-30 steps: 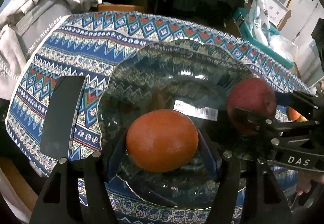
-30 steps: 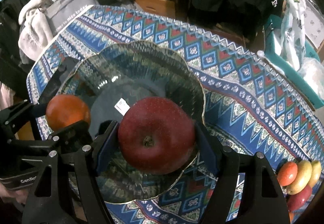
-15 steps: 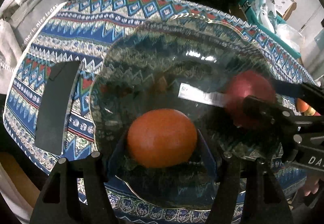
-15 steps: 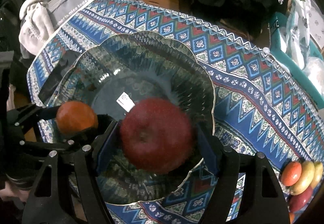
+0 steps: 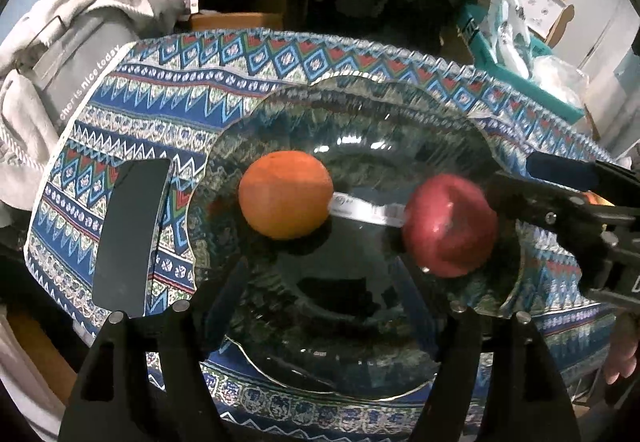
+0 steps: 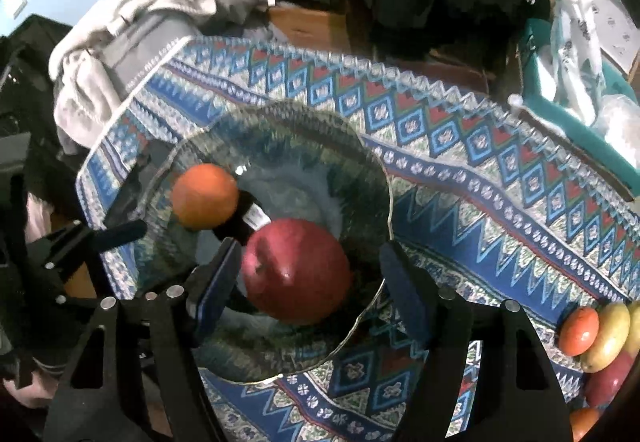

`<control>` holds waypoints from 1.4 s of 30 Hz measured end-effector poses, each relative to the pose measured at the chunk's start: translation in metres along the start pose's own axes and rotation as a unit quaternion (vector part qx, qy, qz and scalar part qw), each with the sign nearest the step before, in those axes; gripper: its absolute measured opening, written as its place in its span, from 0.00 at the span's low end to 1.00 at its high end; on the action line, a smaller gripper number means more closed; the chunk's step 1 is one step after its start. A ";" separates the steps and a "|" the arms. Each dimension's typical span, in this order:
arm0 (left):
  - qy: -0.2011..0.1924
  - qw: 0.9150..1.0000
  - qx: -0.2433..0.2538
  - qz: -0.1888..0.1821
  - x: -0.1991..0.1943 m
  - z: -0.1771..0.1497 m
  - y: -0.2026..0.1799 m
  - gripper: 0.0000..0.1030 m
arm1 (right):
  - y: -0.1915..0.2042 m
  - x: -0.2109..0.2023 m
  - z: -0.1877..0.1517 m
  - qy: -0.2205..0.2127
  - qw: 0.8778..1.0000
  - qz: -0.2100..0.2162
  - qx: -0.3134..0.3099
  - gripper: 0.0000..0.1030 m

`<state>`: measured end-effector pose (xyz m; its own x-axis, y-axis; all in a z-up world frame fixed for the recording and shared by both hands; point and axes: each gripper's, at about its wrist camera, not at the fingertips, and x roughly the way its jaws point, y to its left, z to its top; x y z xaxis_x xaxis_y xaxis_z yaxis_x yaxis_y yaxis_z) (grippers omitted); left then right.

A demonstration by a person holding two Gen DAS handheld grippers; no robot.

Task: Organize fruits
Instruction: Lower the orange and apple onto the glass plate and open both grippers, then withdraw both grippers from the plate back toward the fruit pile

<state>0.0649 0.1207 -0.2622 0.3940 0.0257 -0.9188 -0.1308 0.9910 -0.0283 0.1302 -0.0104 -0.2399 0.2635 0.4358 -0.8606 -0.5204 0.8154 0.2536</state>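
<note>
Where the fruits lie: both rest inside the glass plate (image 5: 360, 102) - the orange (image 5: 286, 194) towards its left side, the red apple (image 5: 450, 226) towards its right, the two apart.
Plate: clear, with a wavy rim, it sits on the patterned cloth (image 5: 168, 90) that covers the desk; a white barcode sticker (image 5: 360, 208) shows on its base between the two fruits.
Left gripper (image 5: 320, 282): pointing steeply down over the near part of the plate; its jaws have just been opening and stand apart with nothing between them. The orange lies beyond the fingertips, untouched.
Right gripper (image 6: 309, 248): jaws apart around the apple (image 6: 296, 270). The left pad is at the fruit's side - whether it touches I cannot tell - and the right pad stands clear of it with a visible gap. The apple's weight is on the plate, its stem hollow turned up and to the left.
Black slab (image 5: 128, 238): flat on the cloth, just left of the plate's rim.
Other fruit (image 6: 600, 330): a small pile, red, orange and yellow, at the right edge of the cloth, well apart from the plate.
Behind the desk: grey clothing (image 5: 80, 42) heaped at the far left corner, and a teal crate (image 6: 560, 102) at the far right.
</note>
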 end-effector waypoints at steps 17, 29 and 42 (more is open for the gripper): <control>-0.057 0.997 0.036 -0.039 -0.055 0.015 -0.046 0.76 | -0.024 -0.084 -0.007 -0.072 0.994 -0.086 0.005 0.72; -0.085 0.991 0.084 -0.056 -0.084 0.014 -0.094 0.78 | -0.062 -0.144 -0.028 -0.105 0.986 -0.118 0.053 0.75; -0.112 0.983 0.120 -0.083 -0.116 0.011 -0.140 0.78 | -0.096 -0.198 -0.067 -0.136 0.974 -0.162 0.080 0.76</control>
<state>0.0478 -0.0199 -0.1470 0.5864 -0.1381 -0.7982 0.1606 0.9856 -0.0526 0.0734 -0.2004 -0.1240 0.6094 0.2120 -0.7640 -0.2460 0.9666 0.0719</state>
